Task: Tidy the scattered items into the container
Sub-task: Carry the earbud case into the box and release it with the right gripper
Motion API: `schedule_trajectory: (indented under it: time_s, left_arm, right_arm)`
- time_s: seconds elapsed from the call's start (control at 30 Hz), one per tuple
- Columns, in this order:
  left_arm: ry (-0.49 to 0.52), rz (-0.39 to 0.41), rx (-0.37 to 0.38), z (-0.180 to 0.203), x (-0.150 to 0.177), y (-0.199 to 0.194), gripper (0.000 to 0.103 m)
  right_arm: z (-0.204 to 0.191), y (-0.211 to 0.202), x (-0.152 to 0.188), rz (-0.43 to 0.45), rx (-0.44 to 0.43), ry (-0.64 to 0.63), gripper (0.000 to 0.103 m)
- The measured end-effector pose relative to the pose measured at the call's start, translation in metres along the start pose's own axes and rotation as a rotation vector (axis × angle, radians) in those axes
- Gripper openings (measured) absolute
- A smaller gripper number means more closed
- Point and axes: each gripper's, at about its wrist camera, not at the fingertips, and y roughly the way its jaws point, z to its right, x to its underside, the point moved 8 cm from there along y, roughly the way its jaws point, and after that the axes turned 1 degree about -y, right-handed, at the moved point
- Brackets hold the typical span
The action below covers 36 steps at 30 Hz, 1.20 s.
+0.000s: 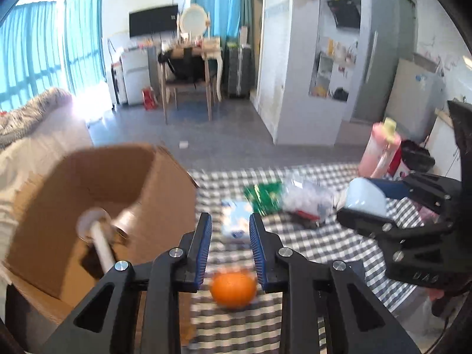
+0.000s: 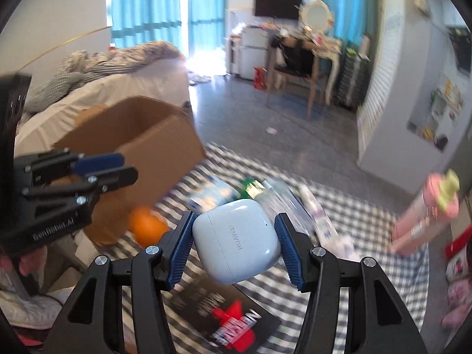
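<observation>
A brown cardboard box (image 1: pixel 97 194) stands open at the left of a checked cloth (image 1: pixel 324 247); it also shows in the right wrist view (image 2: pixel 153 135). Inside it lie a white-handled tool (image 1: pixel 100 242) and a metal piece. My right gripper (image 2: pixel 233 242) is shut on a pale blue earbuds case (image 2: pixel 236 242), held above the cloth; the case also shows in the left wrist view (image 1: pixel 365 196). My left gripper (image 1: pixel 230 236) is open and empty, above an orange (image 1: pixel 233 289) lying beside the box. The orange also shows in the right wrist view (image 2: pixel 147 227).
On the cloth lie a blue-white tissue pack (image 1: pixel 236 221), a green packet (image 1: pixel 262 197), a clear plastic bag (image 1: pixel 306 200) and a black-and-red booklet (image 2: pixel 233 318). A pink bottle (image 1: pixel 380 150) stands at the cloth's right. A bed is at the left.
</observation>
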Motion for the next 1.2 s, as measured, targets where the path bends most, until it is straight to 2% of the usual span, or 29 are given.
schedule_trajectory:
  time_s: [0.07,0.17,0.2,0.23,0.27,0.3,0.33,0.37,0.43,0.6,0.8,0.9,1.0,1.03,1.07,1.1,1.2]
  left_arm:
    - [0.006,0.034,-0.016,-0.015,-0.007,-0.013,0.027]
    - [-0.003,0.035,-0.049,-0.041,-0.011,-0.019,0.027]
    - [-0.013,0.038,-0.065,-0.052,-0.011,-0.022,0.029]
    - [-0.025,0.043,-0.075,-0.061,-0.011,-0.025,0.035]
    - [-0.04,0.047,-0.084,-0.071,-0.01,-0.028,0.044]
    - [-0.057,0.046,-0.089,-0.08,-0.008,-0.032,0.068]
    - [-0.069,0.039,-0.089,-0.087,-0.004,-0.035,0.088]
    - [-0.076,0.034,-0.087,-0.092,0.0,-0.037,0.091]
    - [-0.082,0.029,-0.077,-0.099,0.009,-0.042,0.092]
    - [-0.115,-0.006,-0.114,-0.122,0.026,-0.043,0.092]
    - [-0.158,-0.067,-0.217,-0.157,0.039,-0.024,0.092]
    - [-0.197,-0.114,-0.277,-0.178,0.047,-0.007,0.092]
    - [-0.242,-0.149,-0.295,-0.193,0.057,0.003,0.092]
    - [-0.249,-0.158,-0.296,-0.195,0.06,0.004,0.092]
    - [-0.248,-0.163,-0.298,-0.197,0.062,0.005,0.092]
    - [-0.243,-0.168,-0.302,-0.197,0.063,0.006,0.092]
    - [-0.238,-0.172,-0.3,-0.197,0.063,0.008,0.092]
  right_arm:
    - [-0.02,-0.001,-0.018,0.025,-0.019,-0.049,0.055]
    - [-0.044,0.003,-0.036,0.051,-0.036,-0.085,0.055]
    - [-0.051,0.005,-0.042,0.056,-0.049,-0.089,0.055]
    - [-0.06,0.005,-0.047,0.064,-0.062,-0.093,0.055]
    - [-0.068,0.006,-0.051,0.069,-0.077,-0.101,0.055]
    - [-0.077,0.007,-0.057,0.074,-0.092,-0.112,0.055]
    - [-0.087,0.008,-0.063,0.08,-0.105,-0.13,0.055]
    - [-0.095,0.009,-0.067,0.087,-0.11,-0.145,0.055]
    - [-0.111,0.013,-0.075,0.094,-0.127,-0.173,0.055]
    - [-0.142,0.037,-0.086,0.071,-0.165,-0.217,0.055]
    - [-0.175,0.081,-0.094,0.011,-0.243,-0.22,0.055]
    - [-0.182,0.107,-0.093,-0.028,-0.262,-0.214,0.055]
    - [-0.192,0.137,-0.09,-0.083,-0.252,-0.218,0.055]
    - [-0.194,0.141,-0.09,-0.082,-0.236,-0.224,0.058]
    - [-0.194,0.142,-0.089,-0.077,-0.227,-0.23,0.067]
    - [-0.195,0.141,-0.09,-0.067,-0.225,-0.235,0.07]
    - [-0.191,0.129,-0.095,-0.025,-0.243,-0.226,0.075]
